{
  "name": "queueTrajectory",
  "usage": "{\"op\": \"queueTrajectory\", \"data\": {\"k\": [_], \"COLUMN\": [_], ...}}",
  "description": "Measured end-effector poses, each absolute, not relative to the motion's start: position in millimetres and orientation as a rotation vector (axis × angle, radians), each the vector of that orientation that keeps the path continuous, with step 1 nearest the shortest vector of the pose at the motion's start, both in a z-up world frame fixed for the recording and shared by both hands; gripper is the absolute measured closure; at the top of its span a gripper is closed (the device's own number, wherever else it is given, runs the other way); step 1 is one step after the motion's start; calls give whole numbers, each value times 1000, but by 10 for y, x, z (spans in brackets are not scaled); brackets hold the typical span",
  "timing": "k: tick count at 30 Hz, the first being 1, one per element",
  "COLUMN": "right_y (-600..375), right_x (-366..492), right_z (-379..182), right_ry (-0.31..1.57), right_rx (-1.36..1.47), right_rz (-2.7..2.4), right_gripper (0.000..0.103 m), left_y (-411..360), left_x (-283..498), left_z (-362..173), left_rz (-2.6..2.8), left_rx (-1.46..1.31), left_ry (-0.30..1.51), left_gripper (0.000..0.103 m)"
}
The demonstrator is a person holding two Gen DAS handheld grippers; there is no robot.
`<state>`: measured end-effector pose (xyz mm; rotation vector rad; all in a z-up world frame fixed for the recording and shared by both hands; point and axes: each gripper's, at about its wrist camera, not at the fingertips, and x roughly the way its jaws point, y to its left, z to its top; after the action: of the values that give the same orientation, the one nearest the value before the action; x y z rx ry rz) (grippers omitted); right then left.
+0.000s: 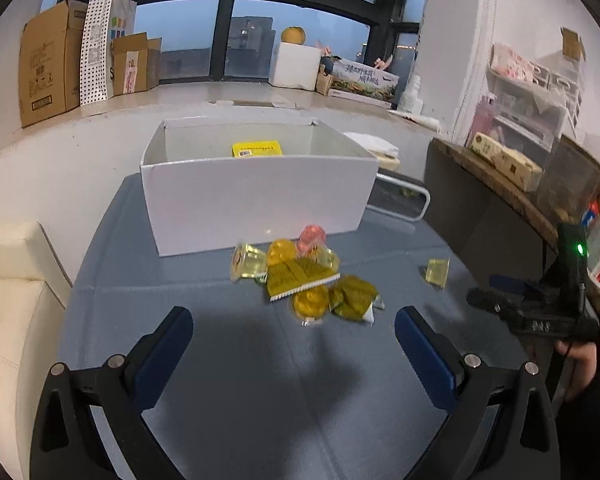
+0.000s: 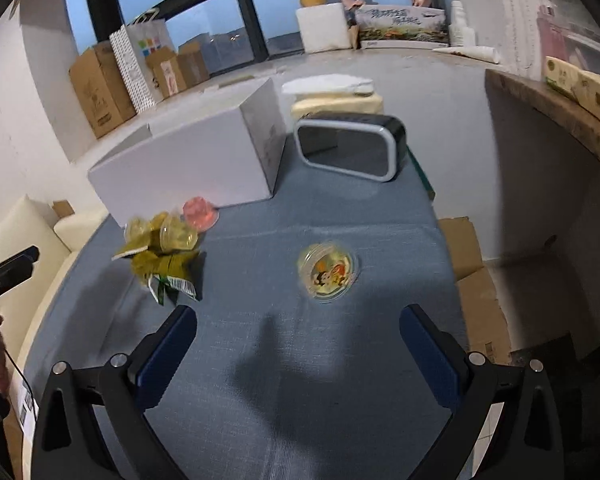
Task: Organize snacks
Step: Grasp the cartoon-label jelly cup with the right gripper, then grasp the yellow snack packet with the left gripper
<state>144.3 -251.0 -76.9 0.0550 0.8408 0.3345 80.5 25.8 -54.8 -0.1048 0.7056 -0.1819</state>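
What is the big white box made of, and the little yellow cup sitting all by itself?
The white box looks like thin matte cardboard: flat folded walls and a torn-looking flap edge at the rim. The lone jelly cup looks like clear glossy plastic with a printed film lid; light shines through its yellow filling.

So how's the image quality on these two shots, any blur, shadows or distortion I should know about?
Left wrist view: fairly sharp, the white box reads clearly; fisheye bends the window frame; a soft shadow falls on the blue cloth between the fingers. Right wrist view: motion blur smears the snack pile and the lone jelly cup; dark vignette in the corners.
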Motion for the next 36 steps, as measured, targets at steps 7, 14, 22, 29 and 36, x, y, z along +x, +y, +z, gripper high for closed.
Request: {"op": "queueTrajectory", "data": {"k": [7, 14, 22, 29, 36], "right_y": [-2448, -2495, -2554, -2460, -2239], "right_x": [1765, 2088, 2119, 1916, 1597], "right_z": [-872, -1027, -1120, -1024, -858], "right_ry": [840, 910, 935, 908, 860], "right_rx": [-42, -17, 33, 20, 9], "right_rz": [342, 355, 391, 463, 528], "right_gripper": [0, 0, 54, 54, 54], "left_y": [286, 301, 223, 123, -21], "left_x": [698, 719, 846, 1110, 1693], "left_z": [-639, -722, -818, -892, -997], "left_rz": [-174, -160, -172, -186, -130], "left_rx": [-112, -117, -118, -127, -159], "left_ry": [736, 758, 784, 805, 868], "left_gripper": [0, 0, 0, 0, 0]}}
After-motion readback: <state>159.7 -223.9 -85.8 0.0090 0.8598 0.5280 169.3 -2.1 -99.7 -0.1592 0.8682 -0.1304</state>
